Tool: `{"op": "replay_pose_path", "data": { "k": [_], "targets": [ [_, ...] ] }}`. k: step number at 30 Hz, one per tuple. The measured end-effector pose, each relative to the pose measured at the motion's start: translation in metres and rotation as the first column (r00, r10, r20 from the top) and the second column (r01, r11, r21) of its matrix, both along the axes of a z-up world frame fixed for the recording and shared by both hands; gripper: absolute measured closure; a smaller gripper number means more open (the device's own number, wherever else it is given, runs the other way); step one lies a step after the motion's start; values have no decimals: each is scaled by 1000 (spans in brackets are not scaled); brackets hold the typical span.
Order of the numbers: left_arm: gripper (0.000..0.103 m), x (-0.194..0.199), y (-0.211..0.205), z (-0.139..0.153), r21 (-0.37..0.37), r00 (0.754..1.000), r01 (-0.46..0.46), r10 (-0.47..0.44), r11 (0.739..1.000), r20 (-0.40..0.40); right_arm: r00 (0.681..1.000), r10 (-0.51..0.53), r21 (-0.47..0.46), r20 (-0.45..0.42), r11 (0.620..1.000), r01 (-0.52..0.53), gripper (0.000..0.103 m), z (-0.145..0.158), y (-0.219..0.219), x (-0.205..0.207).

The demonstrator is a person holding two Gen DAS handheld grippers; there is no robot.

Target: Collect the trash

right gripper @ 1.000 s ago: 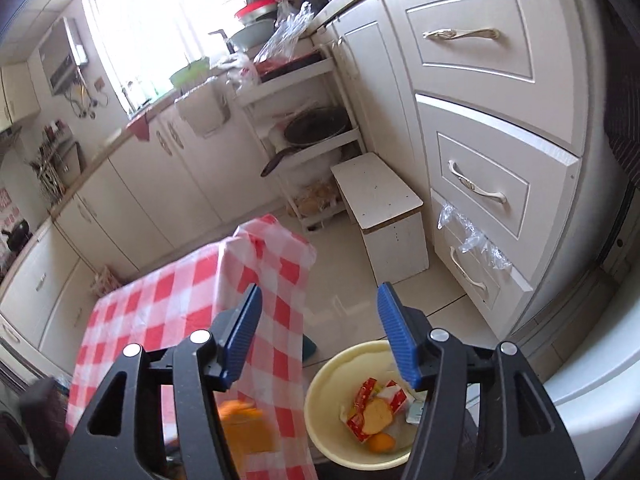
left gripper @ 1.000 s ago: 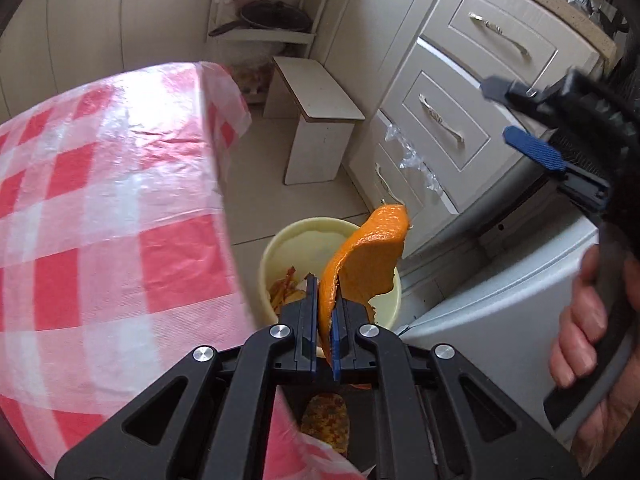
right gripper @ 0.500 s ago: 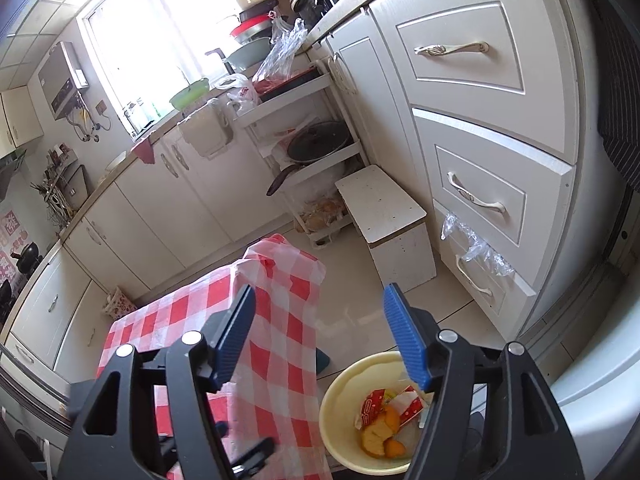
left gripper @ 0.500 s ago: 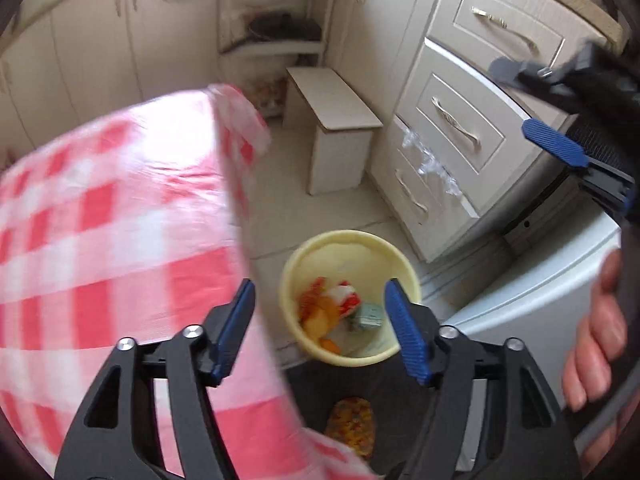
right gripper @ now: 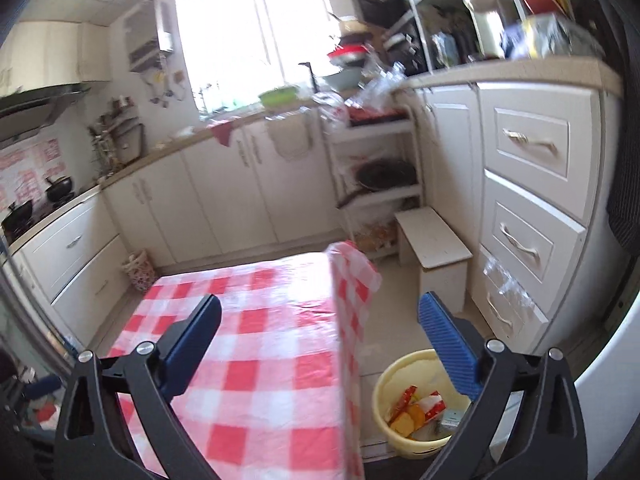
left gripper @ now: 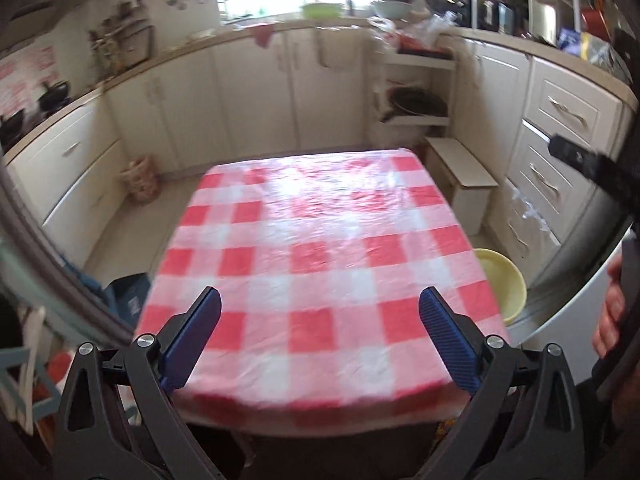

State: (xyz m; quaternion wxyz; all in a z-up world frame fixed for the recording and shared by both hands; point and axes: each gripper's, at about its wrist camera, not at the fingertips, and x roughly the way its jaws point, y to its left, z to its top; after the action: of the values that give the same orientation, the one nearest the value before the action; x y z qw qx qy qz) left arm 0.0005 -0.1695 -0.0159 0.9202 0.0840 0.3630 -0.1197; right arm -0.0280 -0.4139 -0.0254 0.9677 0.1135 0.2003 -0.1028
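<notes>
Kitchen cabinets (left gripper: 256, 92), red-checked tablecloth (left gripper: 316, 264), yellow bin (right gripper: 416, 404) on floor beside it

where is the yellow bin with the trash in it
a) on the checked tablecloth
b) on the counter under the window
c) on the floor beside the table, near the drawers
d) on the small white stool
c: in the right wrist view the yellow bin stands on the floor beside the table, in front of the drawers, with wrappers and peel inside; the small white stool carries nothing.

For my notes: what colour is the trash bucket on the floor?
Pale yellow bucket; the right wrist view shows it best.
</notes>
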Motion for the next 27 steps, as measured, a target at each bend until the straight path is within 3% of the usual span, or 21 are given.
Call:
{"op": "replay_pose_path", "data": {
  "k": [6, 12, 17, 22, 27],
  "targets": [
    [8, -43, 80, 15, -14, 996, -77, 77, 997, 37, 986, 164, -99, 12, 982, -162, 7, -3, 99, -46],
    [8, -80, 130, 26, -38, 991, -119, 121, 992, 62, 965, 261, -118, 10, 959, -258, 7, 22, 156, -92],
    [8, -109, 156, 29, -57, 987, -140, 144, 988, 66, 962, 270, -111, -32, 956, -272, 7, 32, 185, -125],
    [8, -134, 168, 27, -60, 985, -157, 161, 986, 62, 962, 260, -69, -83, 962, -266, 7, 8, 202, -153],
    [8, -152, 169, 16, -15, 988, -154, 154, 988, 33, 971, 210, -61, -115, 974, -218, 7, -4, 199, -159]
  ]
}}
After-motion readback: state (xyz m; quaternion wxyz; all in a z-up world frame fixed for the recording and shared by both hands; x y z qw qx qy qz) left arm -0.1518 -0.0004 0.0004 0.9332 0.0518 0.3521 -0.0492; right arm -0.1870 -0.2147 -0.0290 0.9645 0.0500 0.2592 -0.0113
